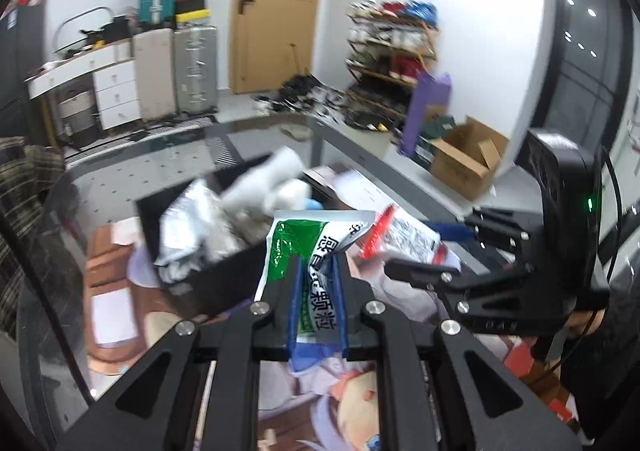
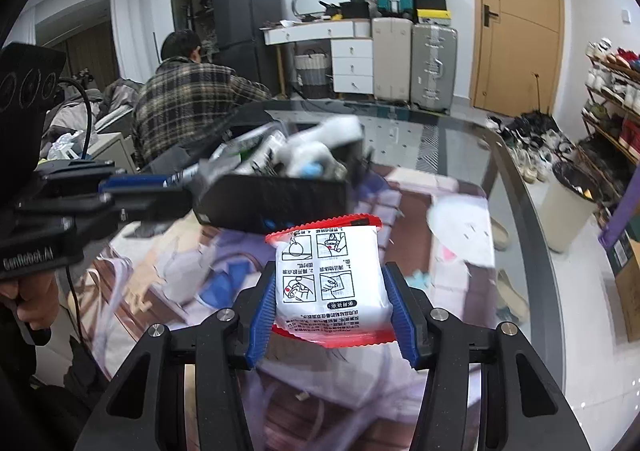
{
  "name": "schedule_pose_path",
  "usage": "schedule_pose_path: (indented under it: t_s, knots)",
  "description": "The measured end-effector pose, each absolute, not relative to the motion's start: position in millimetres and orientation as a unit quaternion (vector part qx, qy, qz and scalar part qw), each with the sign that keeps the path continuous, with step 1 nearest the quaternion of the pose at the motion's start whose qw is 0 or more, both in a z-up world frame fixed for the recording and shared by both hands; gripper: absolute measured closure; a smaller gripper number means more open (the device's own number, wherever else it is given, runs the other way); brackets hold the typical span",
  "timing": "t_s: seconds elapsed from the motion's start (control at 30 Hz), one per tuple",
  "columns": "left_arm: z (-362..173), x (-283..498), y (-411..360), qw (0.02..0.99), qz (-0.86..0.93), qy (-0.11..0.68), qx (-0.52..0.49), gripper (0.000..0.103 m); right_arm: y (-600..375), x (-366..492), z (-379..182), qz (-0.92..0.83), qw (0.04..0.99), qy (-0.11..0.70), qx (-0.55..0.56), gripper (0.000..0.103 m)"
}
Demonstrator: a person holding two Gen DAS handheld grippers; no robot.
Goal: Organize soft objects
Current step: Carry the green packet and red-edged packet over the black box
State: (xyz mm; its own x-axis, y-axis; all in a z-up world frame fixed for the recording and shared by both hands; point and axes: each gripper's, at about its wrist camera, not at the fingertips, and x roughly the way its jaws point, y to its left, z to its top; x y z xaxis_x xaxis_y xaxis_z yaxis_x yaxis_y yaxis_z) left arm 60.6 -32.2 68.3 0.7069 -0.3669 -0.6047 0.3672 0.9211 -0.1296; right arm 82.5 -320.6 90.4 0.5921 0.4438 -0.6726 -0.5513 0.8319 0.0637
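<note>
Packets in both grippers, and the black box (image 1: 208,271) ahead of us on the glass bench (image 2: 460,139) already heaped — that is where we stand. Our left gripper (image 1: 318,291) has its fingers drawn narrow on the green-and-white sachet (image 1: 304,251), which bows and creases between them. Our right gripper (image 2: 326,303) clamps the white packet with red edges (image 2: 326,271) across its width, the blue pads pressing in on both sides.

Both packets hang above the printed mat (image 2: 168,291), near the box but not yet over it.

We judge the main risk to be the pile itself. Silver pouches (image 1: 188,227) and white rolled pieces (image 1: 272,175) already rise above the rim, so anything dropped on top may slide off the far side onto the bench. The left sachet is pinched near its lower end — limp as it is, it could fold over and catch on the box wall when released. The two grippers also sit just beside each other, so coming in together could knock one packet against the other or nudge the box.
</note>
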Motion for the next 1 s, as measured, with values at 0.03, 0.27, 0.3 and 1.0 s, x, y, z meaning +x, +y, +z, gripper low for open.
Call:
schedule_pose_path:
  t_s: [0.03,0.27,0.3,1.0]
  knots:
    - [72.4,61.0,-25.8,0.927,-0.188,0.324,-0.006,0.091,-317.4,83.5,92.4,0.282,0.889,0.352,-0.076,0.051]
    - [85.9,73.5,9.8,0.941,-0.14,0.308,-0.035,0.091,-285.7,100.4,106.2,0.3,0.89,0.335,-0.077,0.051]
    - [86.5,76.0,13.3,0.942,-0.133,0.306,-0.037,0.091,-280.8,104.1,107.5,0.301,0.89,0.333,-0.077,0.051]
    - [51.7,165.6,25.8,0.936,-0.085,0.341,-0.035,0.091,-210.8,178.0,104.3,0.322,0.867,0.36,-0.122,0.052]
